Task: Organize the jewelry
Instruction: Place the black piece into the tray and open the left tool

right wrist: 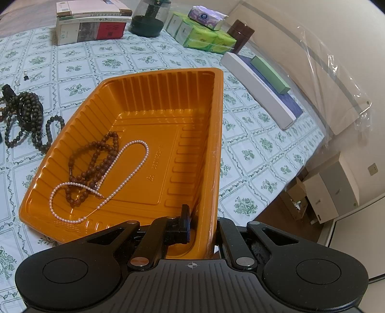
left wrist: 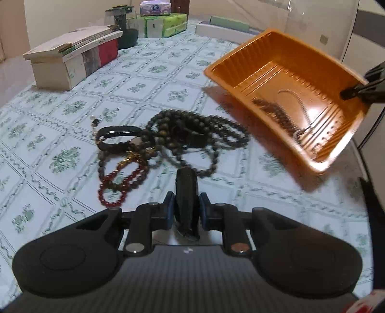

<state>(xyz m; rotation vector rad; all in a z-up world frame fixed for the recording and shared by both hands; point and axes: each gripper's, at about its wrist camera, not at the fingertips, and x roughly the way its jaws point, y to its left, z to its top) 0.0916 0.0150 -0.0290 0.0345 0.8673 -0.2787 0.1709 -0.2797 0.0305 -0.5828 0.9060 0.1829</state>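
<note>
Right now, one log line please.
left hand-held gripper: shut on dark pendant | right hand-held gripper: shut on orange tray wall

I count one orange ribbed plastic tray (right wrist: 134, 115), and inside it two strands: one string of small white pearls (right wrist: 134, 156) and one string of round brown wooden beads (right wrist: 96, 161). On the flowered tablecloth lies one tangled heap of dark beaded strands (left wrist: 192, 130) whose number I cannot tell, with one loop of red glossy beads (left wrist: 120, 190) and one black band bracelet (left wrist: 118, 137) beside it. Farther back I see one purple tissue pack (right wrist: 207, 16) on one block of green tissue packs (right wrist: 204, 36).
</note>
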